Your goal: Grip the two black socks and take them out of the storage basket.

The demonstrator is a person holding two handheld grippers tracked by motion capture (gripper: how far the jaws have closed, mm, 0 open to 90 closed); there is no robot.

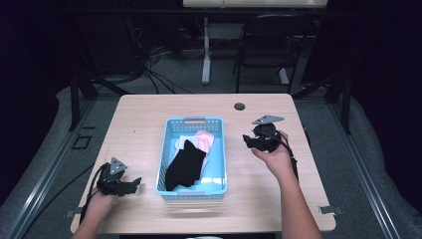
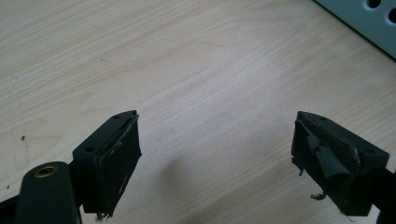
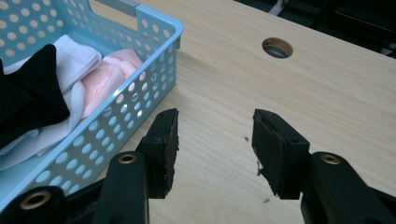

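My left gripper (image 1: 130,183) rests near the table's (image 1: 139,114) left edge, jaws apart over bare wood. At centre, the blue basket (image 1: 217,149) holds a black sock (image 1: 185,164) over pink and white socks. My right gripper (image 1: 249,140), jaws wide, hovers just right.

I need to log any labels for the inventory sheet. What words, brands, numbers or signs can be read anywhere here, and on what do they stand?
None: no readable text stands on anything.
The blue basket bears only rows of round holes, no label.
The black sock, the pink sock and the white sock show no print or tag.
The table shows bare wood grain and one round hole.
The left gripper and right gripper carry no marking.
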